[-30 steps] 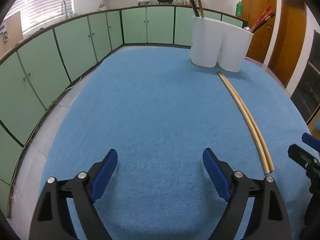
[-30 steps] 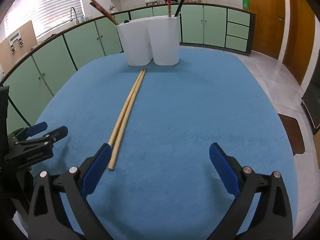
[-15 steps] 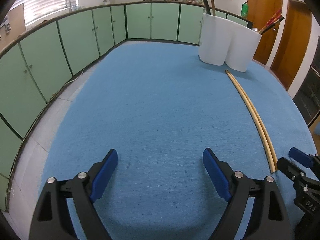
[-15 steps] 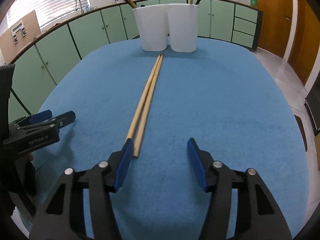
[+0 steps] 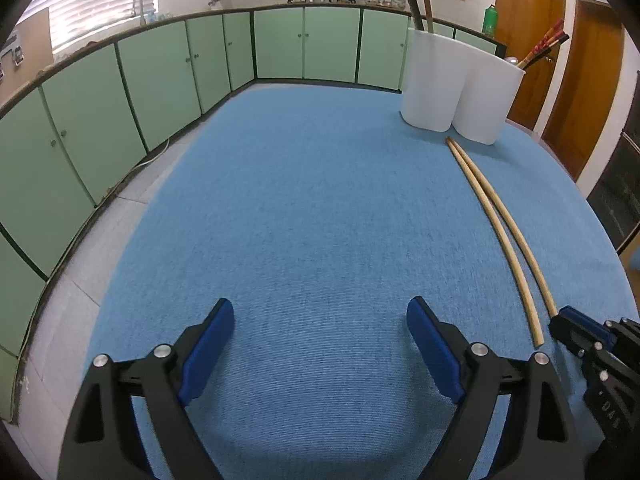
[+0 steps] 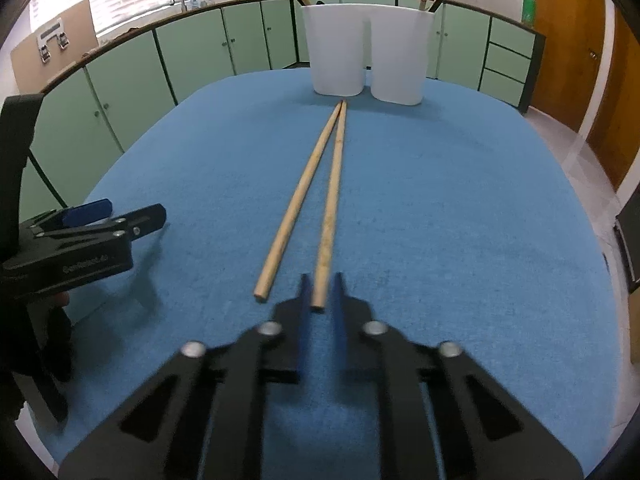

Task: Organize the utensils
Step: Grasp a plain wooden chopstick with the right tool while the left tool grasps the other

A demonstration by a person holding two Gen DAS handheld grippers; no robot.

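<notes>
Two long pale wooden chopsticks lie on the blue tablecloth, pointing at two white holder cups [image 6: 366,60]. My right gripper [image 6: 320,294] is shut on the near end of the right chopstick [image 6: 332,200]; the left chopstick [image 6: 298,200] lies free beside it. In the left wrist view the chopsticks [image 5: 500,224] run along the right side toward the cups [image 5: 460,88], and the right gripper's tip [image 5: 576,328] shows at their near end. My left gripper [image 5: 320,340] is open and empty over bare cloth. The cups hold several dark and red chopsticks.
The blue tablecloth [image 5: 300,200] covers a round-edged table. Green cabinets [image 5: 120,92] curve around the left and back. Wooden doors [image 5: 560,60] stand at the right. The left gripper [image 6: 80,232] shows at the left of the right wrist view.
My right gripper moved forward and left to the chopsticks' near end and closed from wide open onto the right chopstick. The chopsticks have spread apart slightly. The left gripper stayed open.
</notes>
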